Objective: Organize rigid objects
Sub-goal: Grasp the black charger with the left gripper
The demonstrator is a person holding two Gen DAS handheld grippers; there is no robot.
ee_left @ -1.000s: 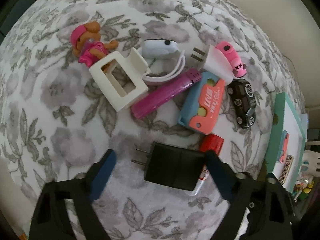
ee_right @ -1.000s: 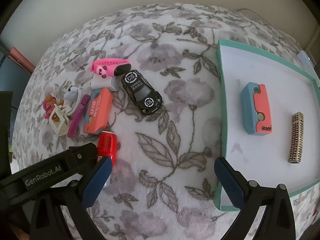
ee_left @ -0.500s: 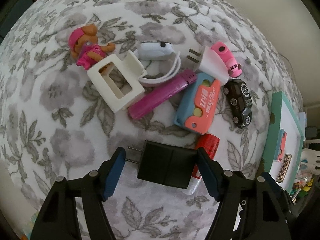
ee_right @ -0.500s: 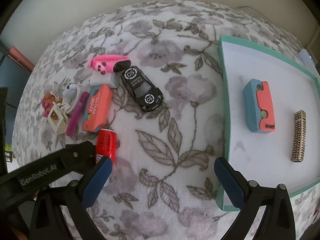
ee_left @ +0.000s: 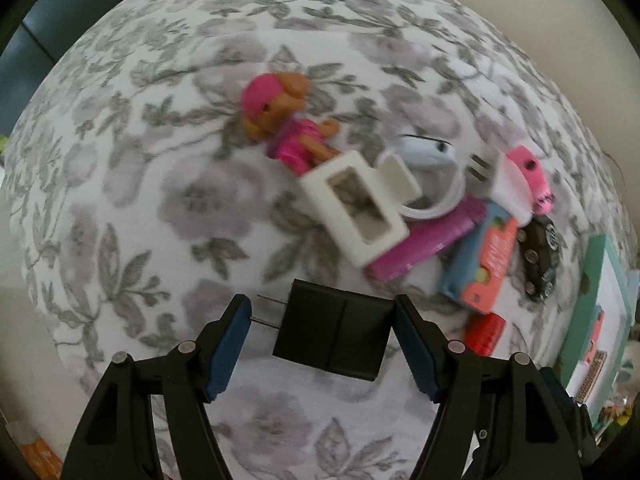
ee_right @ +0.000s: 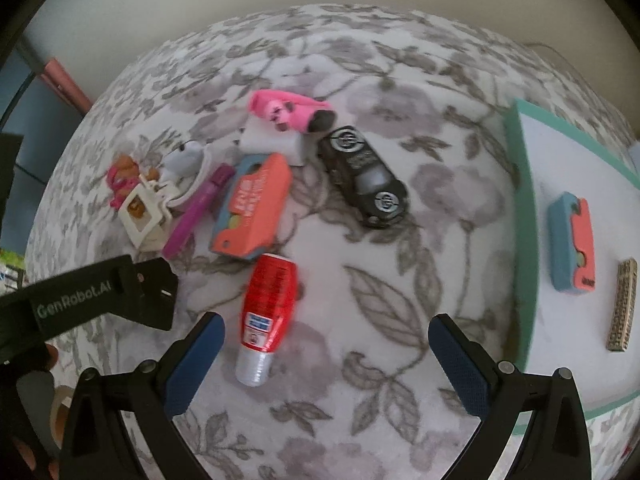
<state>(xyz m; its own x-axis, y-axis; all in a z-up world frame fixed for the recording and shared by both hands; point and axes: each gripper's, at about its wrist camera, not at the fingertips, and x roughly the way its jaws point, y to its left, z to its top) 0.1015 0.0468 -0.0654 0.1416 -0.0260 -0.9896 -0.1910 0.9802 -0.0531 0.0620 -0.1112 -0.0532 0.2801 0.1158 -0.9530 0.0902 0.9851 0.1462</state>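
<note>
Now the black charger [ee_left: 332, 338] sits clamped between the left fingers [ee_left: 230, 350].

I'm looking at what seems a home room: a grey floral cloth [ee_right: 384, 312] is covering the surface, toys like a small doll [ee_left: 284, 120] and black car [ee_right: 364, 176] are lying by a teal-rimmed tray [ee_right: 524, 240].

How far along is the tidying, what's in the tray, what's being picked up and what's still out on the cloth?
Done: a blue and coral case and a gold bar lie in the teal tray.

In hand: the left hand-held gripper, jaws just closing, is clamped on the black charger.

Left: the red bottle, black toy car, another coral case, purple tube and doll.
</note>
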